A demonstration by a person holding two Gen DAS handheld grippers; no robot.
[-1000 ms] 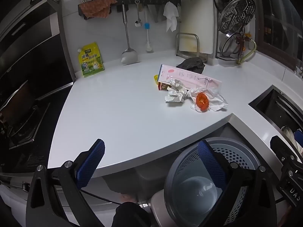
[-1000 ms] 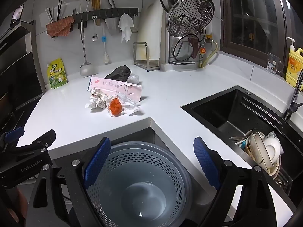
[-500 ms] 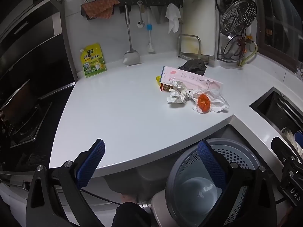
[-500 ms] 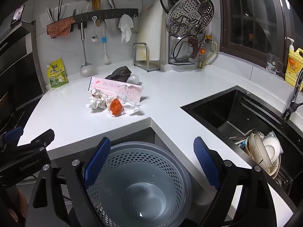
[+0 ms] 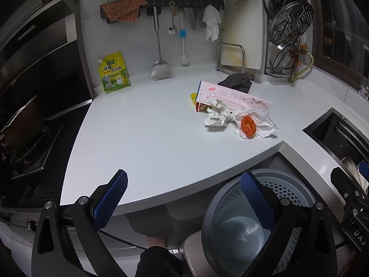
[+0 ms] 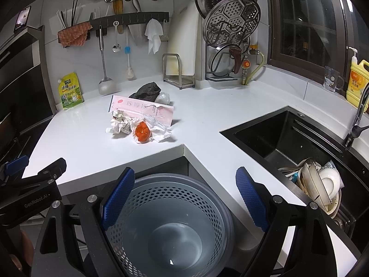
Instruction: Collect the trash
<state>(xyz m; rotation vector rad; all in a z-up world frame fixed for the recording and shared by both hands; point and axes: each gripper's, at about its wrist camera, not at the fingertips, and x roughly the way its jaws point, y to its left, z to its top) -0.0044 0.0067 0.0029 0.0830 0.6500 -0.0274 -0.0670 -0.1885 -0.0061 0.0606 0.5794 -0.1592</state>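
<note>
A heap of trash lies on the white counter: a crumpled paper ball, an orange peel in clear plastic wrap, a pink flat carton, a yellow cap and a dark lump. The same heap shows in the right wrist view, with paper ball, peel and carton. A grey perforated bin stands on the floor below the counter corner; it also shows in the left wrist view. My left gripper and right gripper are open and empty, well short of the trash.
A black sink with dirty dishes lies right. A stove lies left. A yellow pouch, hanging utensils, a board rack and a lid rack line the back wall. A yellow soap bottle stands far right.
The left wrist view has shifted slightly, so the counter and trash sit a little farther right and lower. The right gripper has barely moved. Both grippers stay open.
</note>
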